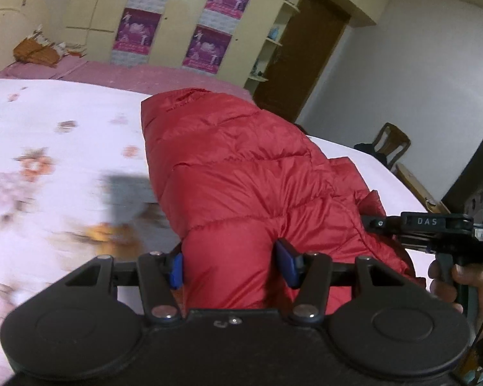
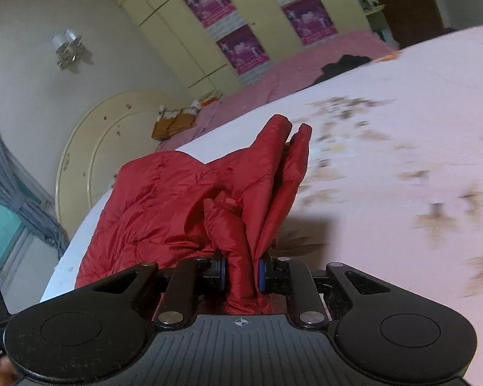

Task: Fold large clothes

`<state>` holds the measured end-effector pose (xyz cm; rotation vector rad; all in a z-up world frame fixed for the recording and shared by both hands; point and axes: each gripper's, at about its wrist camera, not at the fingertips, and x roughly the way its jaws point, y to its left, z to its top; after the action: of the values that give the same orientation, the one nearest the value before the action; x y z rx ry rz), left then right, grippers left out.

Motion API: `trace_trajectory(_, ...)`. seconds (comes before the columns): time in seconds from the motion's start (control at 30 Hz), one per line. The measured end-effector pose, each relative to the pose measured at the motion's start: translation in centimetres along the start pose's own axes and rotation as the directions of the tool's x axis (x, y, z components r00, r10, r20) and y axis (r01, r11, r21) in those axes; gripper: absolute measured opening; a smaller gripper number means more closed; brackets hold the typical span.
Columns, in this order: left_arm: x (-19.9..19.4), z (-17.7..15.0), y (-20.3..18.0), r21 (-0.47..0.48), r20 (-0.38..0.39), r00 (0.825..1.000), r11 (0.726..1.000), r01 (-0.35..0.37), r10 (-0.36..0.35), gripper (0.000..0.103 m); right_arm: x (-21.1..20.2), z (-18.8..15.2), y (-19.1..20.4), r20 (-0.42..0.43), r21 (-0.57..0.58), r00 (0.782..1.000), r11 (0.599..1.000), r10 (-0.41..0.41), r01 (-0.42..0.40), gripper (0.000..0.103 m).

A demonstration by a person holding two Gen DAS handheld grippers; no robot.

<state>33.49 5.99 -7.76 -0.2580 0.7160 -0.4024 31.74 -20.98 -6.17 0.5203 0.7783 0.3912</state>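
Both tongs are clamped on the red jacket (image 1: 241, 173): the left tongs (image 1: 230, 265) pinch a thick, puffed fold between their blue pads, so they stand fairly wide, while the right tongs (image 2: 241, 271) squeeze a thinner bunch of fabric and sit almost together. In the left view the right tongs appear at the frame's right edge, held by a hand (image 1: 460, 284).

Most of the jacket lies on the bed (image 1: 64, 128), near its edge, with the gripped ends raised off the flowered sheet and one part standing up in a loose peak in the right view.

It looks light, soft and springy, a padded garment that would likely puff back out of any crease. Its shell is shiny and probably slippery, so a shallow pinch could slide off. Holds seem safest at the hem, the shoulders or a stitched seam, taking both layers deep between the pads.

It is bright red and quilted, with slanting stitch lines dividing puffy panels, crumpled where it is gathered and smoother across the broad back.
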Motion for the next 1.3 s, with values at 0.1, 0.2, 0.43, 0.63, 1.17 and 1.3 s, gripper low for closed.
trace_trajectory(0.1, -1.4, 0.9, 4.4, -0.009, -0.002, 1.000, 1.000, -0.014, 0.014, 0.054, 3.9, -0.6, 3.9, -0.012, -0.020, 1.000, 1.000, -0.001, 0.000, 0.017)
trace_trajectory(0.2, -2.5, 1.6, 8.5, -0.028, -0.005, 1.000, 0.999, -0.025, 0.025, 0.054, 7.7, -1.1, 7.5, -0.025, -0.033, 1.000, 0.999, 0.007, -0.008, 0.017)
trace_trajectory(0.43, -2.0, 2.3, 16.8, -0.086, -0.052, 0.998, 0.996, -0.035, 0.030, 0.054, 15.1, -3.0, 11.4, -0.086, -0.037, 0.996, 0.999, -0.002, -0.001, 0.017)
trace_trajectory(0.63, -0.3, 1.1, 19.3, -0.116, -0.054, 0.998, 0.993, -0.030, 0.024, 0.065, 18.9, -4.7, 9.8, -0.119, 0.004, 0.992, 0.999, -0.045, 0.045, 0.017)
trace_trajectory(1.17, -3.3, 3.1, 20.0, -0.002, 0.057, 0.998, 0.999, -0.038, 0.038, 0.061, 14.6, -3.1, 14.3, -0.026, -0.259, 0.995, 0.962, -0.095, 0.086, 0.005)
trace_trajectory(1.3, -0.5, 2.4, 19.2, 0.048, -0.006, 0.996, 0.995, -0.087, 0.087, 0.061, 17.8, -4.3, 12.4, -0.105, -0.254, 0.972, 0.951, -0.210, 0.178, 0.001)
